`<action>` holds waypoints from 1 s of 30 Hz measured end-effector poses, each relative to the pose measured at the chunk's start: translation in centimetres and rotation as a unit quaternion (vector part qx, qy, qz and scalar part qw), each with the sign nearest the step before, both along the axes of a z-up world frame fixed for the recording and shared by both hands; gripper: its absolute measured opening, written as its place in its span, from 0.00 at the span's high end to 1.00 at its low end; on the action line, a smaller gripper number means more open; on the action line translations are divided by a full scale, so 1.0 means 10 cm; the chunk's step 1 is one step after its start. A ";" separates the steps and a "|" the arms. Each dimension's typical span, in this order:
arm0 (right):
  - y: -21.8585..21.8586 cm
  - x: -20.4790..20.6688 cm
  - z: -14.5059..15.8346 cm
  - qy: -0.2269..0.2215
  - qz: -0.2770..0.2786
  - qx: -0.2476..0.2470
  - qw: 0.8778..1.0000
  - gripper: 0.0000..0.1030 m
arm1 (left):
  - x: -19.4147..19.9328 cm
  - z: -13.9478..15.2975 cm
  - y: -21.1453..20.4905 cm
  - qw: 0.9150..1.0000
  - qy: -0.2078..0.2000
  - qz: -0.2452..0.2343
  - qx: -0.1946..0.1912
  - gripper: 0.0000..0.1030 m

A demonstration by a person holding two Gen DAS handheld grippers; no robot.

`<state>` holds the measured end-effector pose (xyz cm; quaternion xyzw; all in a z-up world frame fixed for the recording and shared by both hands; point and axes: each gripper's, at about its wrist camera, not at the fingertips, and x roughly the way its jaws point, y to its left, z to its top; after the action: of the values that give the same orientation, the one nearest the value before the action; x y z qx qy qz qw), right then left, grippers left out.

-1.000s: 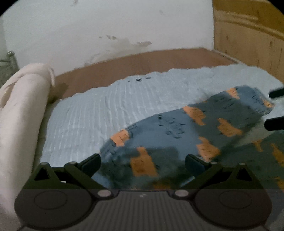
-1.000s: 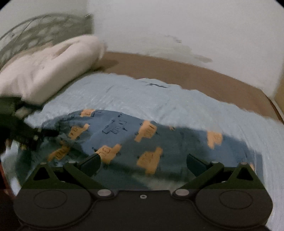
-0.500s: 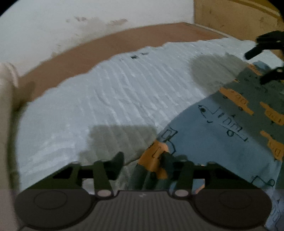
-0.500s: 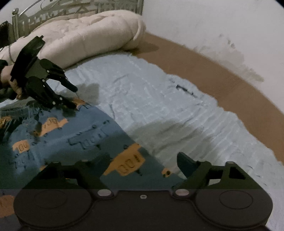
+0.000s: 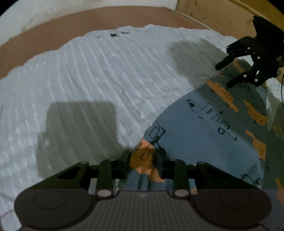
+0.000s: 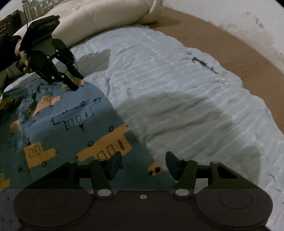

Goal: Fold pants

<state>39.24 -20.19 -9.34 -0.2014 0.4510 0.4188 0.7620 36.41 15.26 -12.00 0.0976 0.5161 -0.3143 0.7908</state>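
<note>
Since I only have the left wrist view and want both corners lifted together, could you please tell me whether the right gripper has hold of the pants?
Observer: Not yet. The right gripper has just been closing its jaws; the edge of the pants lies flat between them, unpinched, with a gap at each pad.
Operator: Thank you. Is anything else lying on the bed on that side?
Observer: A cream duvet is bunched at the far end of the pale blue bedcover.
Operator: And what is behind it?
Observer: A metal bed frame stands just behind the duvet.
</note>
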 end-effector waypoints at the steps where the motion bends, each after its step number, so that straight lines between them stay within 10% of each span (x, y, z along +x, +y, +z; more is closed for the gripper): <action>1: 0.00 0.01 -0.01 0.003 0.002 -0.001 1.000 0.44 | 0.00 0.00 0.01 1.000 0.005 -0.004 -0.005 0.67; 6: 0.00 0.08 -0.08 0.020 0.012 -0.008 1.000 0.45 | -0.14 0.04 -0.05 0.999 -0.016 -0.046 0.004 0.95; 13: -0.02 0.22 -0.16 0.049 0.029 -0.020 0.998 0.47 | -0.45 0.18 -0.13 0.993 -0.082 -0.080 0.016 0.97; 15: -0.01 0.22 -0.20 0.053 0.036 -0.021 0.998 0.61 | -0.52 0.21 -0.13 0.992 -0.089 -0.084 0.009 0.97; 17: -0.01 0.20 -0.18 0.054 0.044 -0.022 0.997 1.00 | -0.57 0.24 -0.12 0.991 -0.102 -0.081 0.013 0.96; 30: 0.05 0.17 0.23 -0.025 0.012 0.020 0.999 1.00 | -0.33 0.40 0.17 0.986 -0.159 0.024 0.038 0.96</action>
<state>40.90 -19.68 -7.04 -0.2015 0.4207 0.4317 0.7721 33.12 16.99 -8.00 0.1638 0.3979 -0.2560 0.8656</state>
